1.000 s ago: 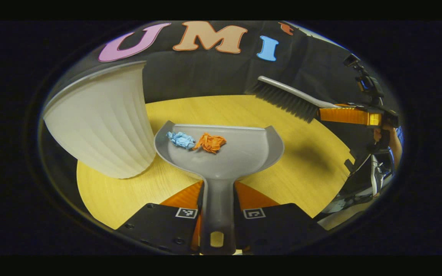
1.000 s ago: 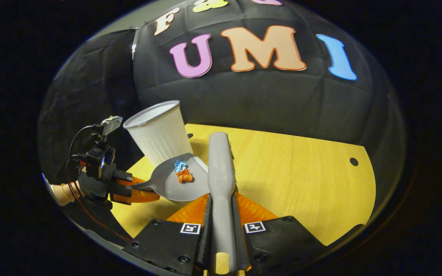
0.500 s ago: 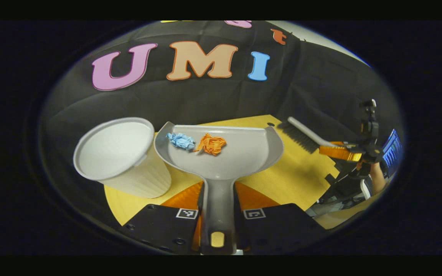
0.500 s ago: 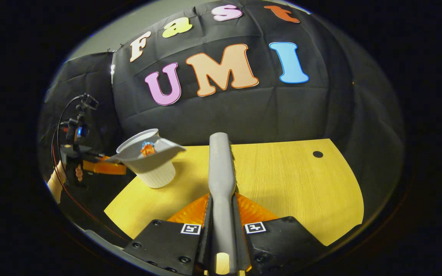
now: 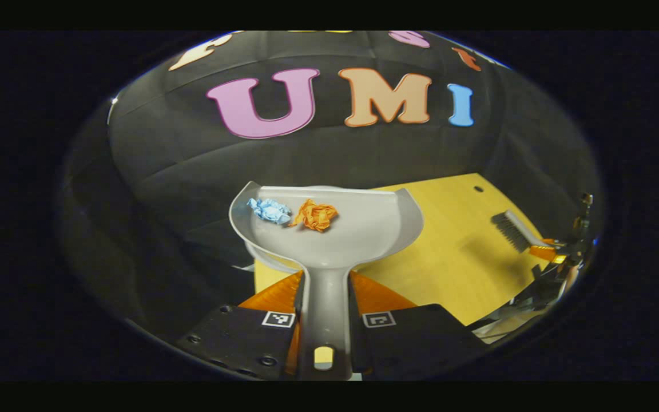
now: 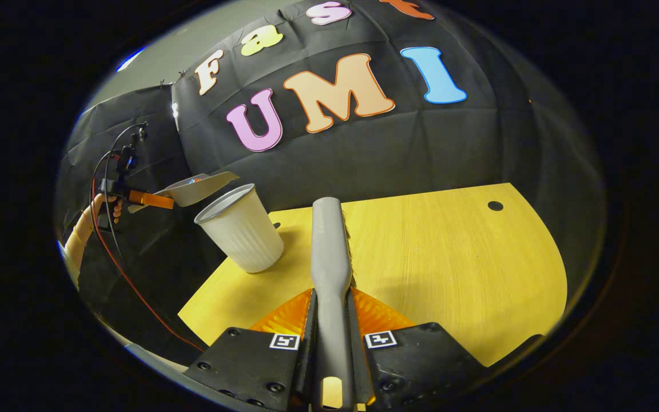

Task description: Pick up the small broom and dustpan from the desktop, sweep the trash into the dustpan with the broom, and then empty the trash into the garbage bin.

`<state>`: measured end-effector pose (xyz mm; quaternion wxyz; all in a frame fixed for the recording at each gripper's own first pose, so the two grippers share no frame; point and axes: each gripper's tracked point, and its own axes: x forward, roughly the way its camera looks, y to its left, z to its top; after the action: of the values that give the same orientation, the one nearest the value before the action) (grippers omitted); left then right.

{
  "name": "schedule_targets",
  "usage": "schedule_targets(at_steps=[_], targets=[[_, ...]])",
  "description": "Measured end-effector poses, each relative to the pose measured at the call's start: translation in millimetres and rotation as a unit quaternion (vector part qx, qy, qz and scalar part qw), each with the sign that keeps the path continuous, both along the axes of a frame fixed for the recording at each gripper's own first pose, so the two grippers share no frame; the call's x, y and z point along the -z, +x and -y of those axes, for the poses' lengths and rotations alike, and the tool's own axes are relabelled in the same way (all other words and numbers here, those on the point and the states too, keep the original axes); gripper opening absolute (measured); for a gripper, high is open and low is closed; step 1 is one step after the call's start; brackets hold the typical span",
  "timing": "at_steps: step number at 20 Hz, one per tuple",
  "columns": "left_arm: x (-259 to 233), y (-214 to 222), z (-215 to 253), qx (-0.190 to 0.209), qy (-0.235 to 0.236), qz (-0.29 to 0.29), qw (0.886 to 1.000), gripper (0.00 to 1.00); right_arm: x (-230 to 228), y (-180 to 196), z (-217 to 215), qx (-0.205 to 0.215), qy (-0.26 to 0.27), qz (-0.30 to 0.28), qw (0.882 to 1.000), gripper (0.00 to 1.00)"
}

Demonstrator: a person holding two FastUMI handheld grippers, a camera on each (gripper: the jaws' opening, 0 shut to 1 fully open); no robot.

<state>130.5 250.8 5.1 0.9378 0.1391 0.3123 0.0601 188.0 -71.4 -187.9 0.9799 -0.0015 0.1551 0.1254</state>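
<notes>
Left tool (image 5: 325, 320) grips the dustpan (image 5: 329, 226) handle, blue scrap (image 5: 270, 210) and orange scrap (image 5: 314, 214) at its 11 o'clock. Right tool (image 6: 332, 343) clamps the broom (image 6: 329, 252); from there the dustpan hangs above the bin (image 6: 242, 236) at 10 o'clock: centre first, then tip slowly.

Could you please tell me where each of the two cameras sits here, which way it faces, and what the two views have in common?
Left gripper view: rides on the left gripper, looking along the dustpan it grips, with blue paper and orange paper, towards the wall; its own fingers show below.
Right gripper view: rides on the right gripper, looking along the broom over the table and bin; a hand shows far left.
Shared: table, dustpan and broom; each also catches the other gripper.
</notes>
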Motion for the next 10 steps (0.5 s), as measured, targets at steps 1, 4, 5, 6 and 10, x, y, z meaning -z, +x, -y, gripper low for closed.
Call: schedule_targets(at_steps=[1, 4, 5, 6, 10], targets=[[1, 0, -7, -0.011, 0.011, -0.012, 1.0, 0.28, 1, 1, -5, -0.004, 0.001, -0.002, 1.0, 0.26], [8, -6, -20, -0.04, 0.069, -0.052, 0.995, 0.27, 1, 3, -13, -0.012, -0.002, -0.006, 1.0, 0.26], [8, -8, -20, -0.043, 0.092, -0.067, 0.993, 0.29, 4, 2, -14, -0.012, -0.004, -0.008, 1.0, 0.26], [7, -10, -22, -0.046, 0.11, -0.083, 0.989, 0.29, 7, 3, -14, -0.012, -0.007, -0.009, 1.0, 0.26], [5, -14, -28, -0.051, 0.163, -0.126, 0.977, 0.27, 16, -1, -20, -0.019, -0.012, -0.017, 1.0, 0.26]])
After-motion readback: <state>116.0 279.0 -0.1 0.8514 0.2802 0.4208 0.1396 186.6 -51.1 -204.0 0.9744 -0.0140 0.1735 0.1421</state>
